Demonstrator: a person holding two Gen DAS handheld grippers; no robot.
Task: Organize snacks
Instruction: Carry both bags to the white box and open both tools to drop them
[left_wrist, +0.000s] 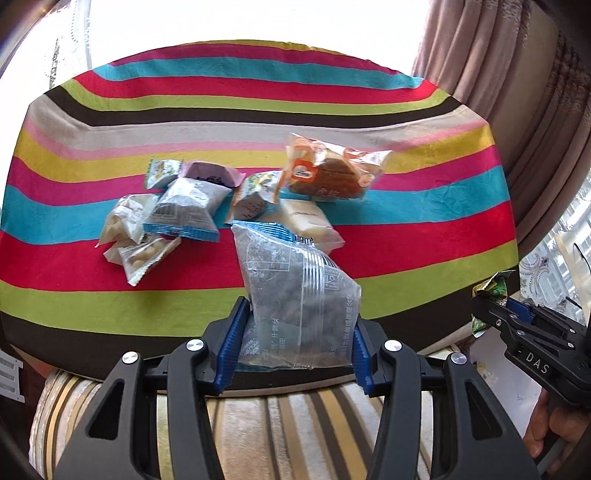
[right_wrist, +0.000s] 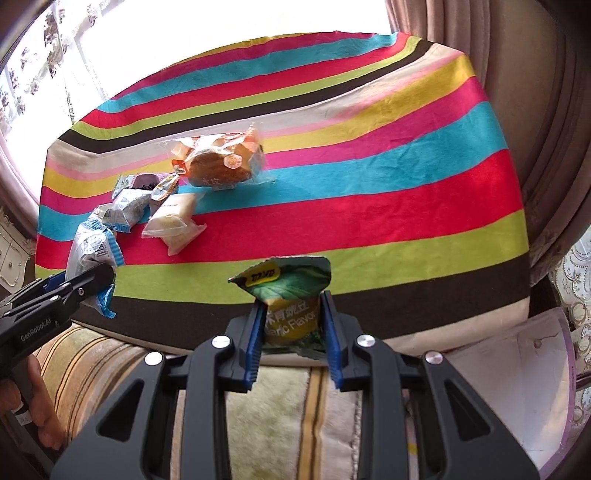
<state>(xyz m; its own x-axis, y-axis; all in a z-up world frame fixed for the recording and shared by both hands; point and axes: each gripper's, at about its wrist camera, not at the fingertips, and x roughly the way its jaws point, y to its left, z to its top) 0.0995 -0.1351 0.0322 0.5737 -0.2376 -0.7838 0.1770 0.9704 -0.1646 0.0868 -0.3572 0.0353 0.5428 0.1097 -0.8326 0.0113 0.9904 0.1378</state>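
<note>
Striped counter (left_wrist: 258, 122), taken as landmark; contents listed from its near edge outward.

1. Left gripper (left_wrist: 295, 343): over the near brown edge band of the counter. Jaws clenched on a clear packet with blue crimped ends (left_wrist: 295, 295), dark contents, held upright off the cloth.

2. Right gripper (right_wrist: 291, 332): over the same near edge, to the right of the left gripper. Jaws clenched on a green and yellow snack packet (right_wrist: 288, 291) printed "Garlic Flavor", its top flared above the blue pads (right_wrist: 255, 332).

3. A hand (right_wrist: 40, 406) grips the left gripper's handle, below the counter's near edge.

4. Striped cushion (left_wrist: 258, 424): just below the counter's near edge, under both grippers.

5. Two clear packets of pale round pieces (left_wrist: 136, 243): left part of the counter, on the red and blue bands, overlapping.

6. Second clear packet with blue ends (left_wrist: 184, 210): just right of item 5, touching it.

7. Pale square cake packet (left_wrist: 306, 221): mid-counter, on the blue and red bands.

8. Small green-and-white wrapped sweets (left_wrist: 162, 173): beyond item 6, with a pink-purple packet (left_wrist: 214, 173) beside them; another such sweet (left_wrist: 255, 195) lies left of item 7.

9. Brown bun in an orange-printed clear wrapper (left_wrist: 328, 173): farthest of the group, just beyond item 7.

10. Curtain (left_wrist: 498, 55): past the counter's right side.
</note>
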